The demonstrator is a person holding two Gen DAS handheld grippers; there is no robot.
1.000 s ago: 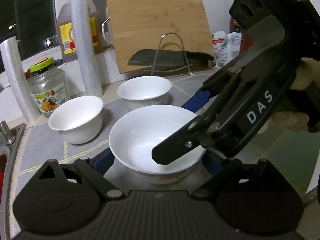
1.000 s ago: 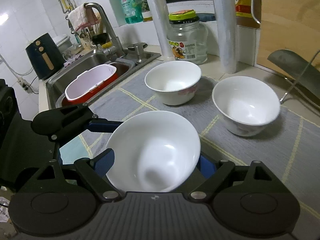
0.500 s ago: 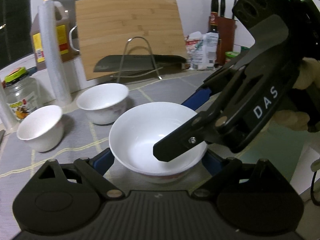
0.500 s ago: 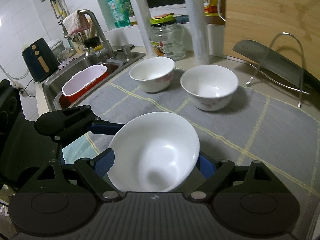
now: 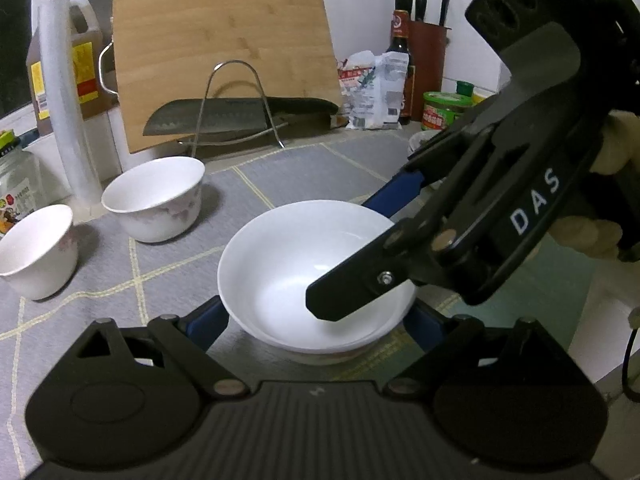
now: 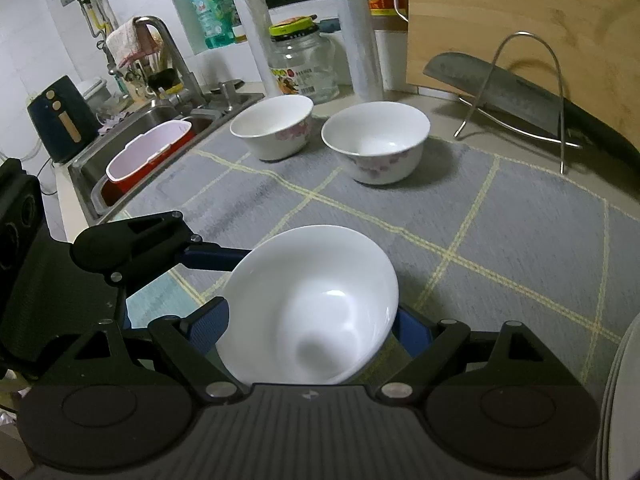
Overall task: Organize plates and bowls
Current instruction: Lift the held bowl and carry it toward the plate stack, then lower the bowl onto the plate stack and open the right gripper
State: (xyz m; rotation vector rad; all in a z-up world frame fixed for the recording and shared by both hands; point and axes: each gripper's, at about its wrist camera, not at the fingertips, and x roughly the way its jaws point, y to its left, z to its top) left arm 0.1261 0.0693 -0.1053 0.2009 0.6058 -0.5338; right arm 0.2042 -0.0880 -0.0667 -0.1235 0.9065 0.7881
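A plain white bowl (image 5: 292,264) hangs a little above the grey checked mat (image 6: 520,220), tilted in the right wrist view (image 6: 312,300). My left gripper (image 5: 316,316) is shut on it, blue pads (image 5: 206,318) pressing its two sides. My right gripper (image 6: 312,328) is shut on the same bowl from the other side; its black finger (image 5: 352,288) crosses over the bowl in the left wrist view. Two flowered bowls (image 6: 276,124) (image 6: 376,140) stand side by side at the back of the mat. A stack of plates (image 6: 620,400) shows at the right edge.
The sink (image 6: 132,136) with a red and white tub (image 6: 148,156) lies to the left. A bamboo cutting board (image 5: 224,56), a cleaver (image 5: 240,114) on a wire rack, a jar (image 6: 304,64), film rolls (image 5: 66,100), bottles and a knife block (image 5: 428,48) line the back.
Both grippers have carried the white bowl sideways over the mat, away from the sink. The two flowered bowls now sit farther off, and the plate stack has come into view.
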